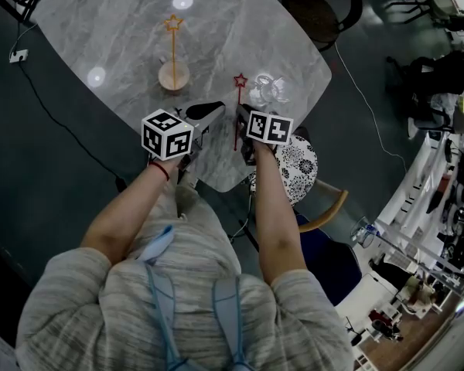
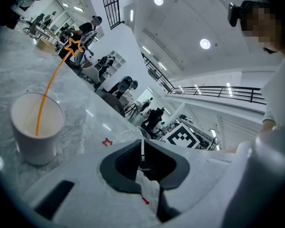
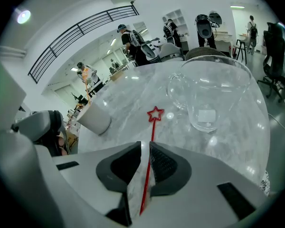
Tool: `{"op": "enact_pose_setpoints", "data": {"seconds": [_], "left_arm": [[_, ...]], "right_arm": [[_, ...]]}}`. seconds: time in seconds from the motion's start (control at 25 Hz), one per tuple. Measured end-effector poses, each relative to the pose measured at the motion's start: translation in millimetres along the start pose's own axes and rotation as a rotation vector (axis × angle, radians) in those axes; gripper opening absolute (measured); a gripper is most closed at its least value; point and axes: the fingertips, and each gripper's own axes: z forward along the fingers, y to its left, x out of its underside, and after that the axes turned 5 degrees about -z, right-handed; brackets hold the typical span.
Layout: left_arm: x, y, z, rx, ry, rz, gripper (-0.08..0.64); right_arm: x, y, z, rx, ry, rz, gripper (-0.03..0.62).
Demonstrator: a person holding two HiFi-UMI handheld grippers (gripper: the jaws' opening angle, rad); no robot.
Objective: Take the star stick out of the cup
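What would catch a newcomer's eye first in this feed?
Probably the orange star stick, leaning tall out of the paper cup mid-way across the marble table. Next would be the red star stick, which is in no cup but pinched in the right claw, with its star near the clear glass mug. The left claw is shut and empty at the table's near edge.

grey marled shirt (image 1: 85, 300), red wristband (image 1: 160, 169)

Two star sticks (image 1: 173, 45) (image 1: 237, 110), one white cup (image 1: 173, 76), one glass mug (image 1: 269, 90)
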Motion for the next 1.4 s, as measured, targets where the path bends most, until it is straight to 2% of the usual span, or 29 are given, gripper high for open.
{"op": "enact_pose_setpoints", "data": {"seconds": [0.68,1.24,1.4], "left_arm": [[-5,-2,-5,-0.003,-0.008,0.005,0.028],[-3,3,-18,-0.02,-0.024,-0.01,0.028],[-3,10,-23,-0.027,-0.032,-0.018,0.028]], "right_arm": [[-18,12,-26,-0.016,-0.118,0.019,0.017],[-79,58,-31,-0.105,-0.212,-0.094,0.017],[-95,76,-24,-0.147,-0.229,-0.124,0.035]]}}
